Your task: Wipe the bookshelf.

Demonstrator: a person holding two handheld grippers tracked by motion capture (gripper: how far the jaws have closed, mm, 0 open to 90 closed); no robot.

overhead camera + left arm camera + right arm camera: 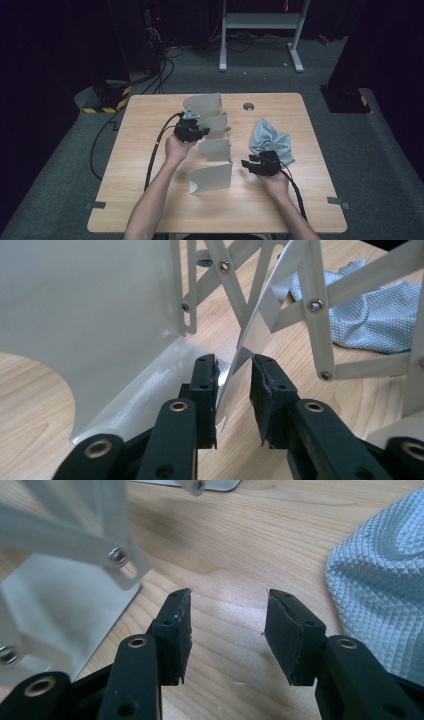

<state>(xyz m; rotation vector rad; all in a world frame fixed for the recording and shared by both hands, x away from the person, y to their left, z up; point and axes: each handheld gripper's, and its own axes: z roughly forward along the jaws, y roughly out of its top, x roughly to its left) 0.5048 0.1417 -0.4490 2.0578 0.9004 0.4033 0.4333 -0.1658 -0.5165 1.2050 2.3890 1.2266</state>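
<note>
Nothing here can be read: no word, number, label or brand stands on anything in view. The nearest thing to a sign is the yellow-and-black hazard striping [102, 109] on the dark base on the floor, just off the far left corner of the wooden table [150, 200]; a similar striped patch [363, 100] sits on the base off the far right corner. Both are bare stripes with no lettering.
</note>
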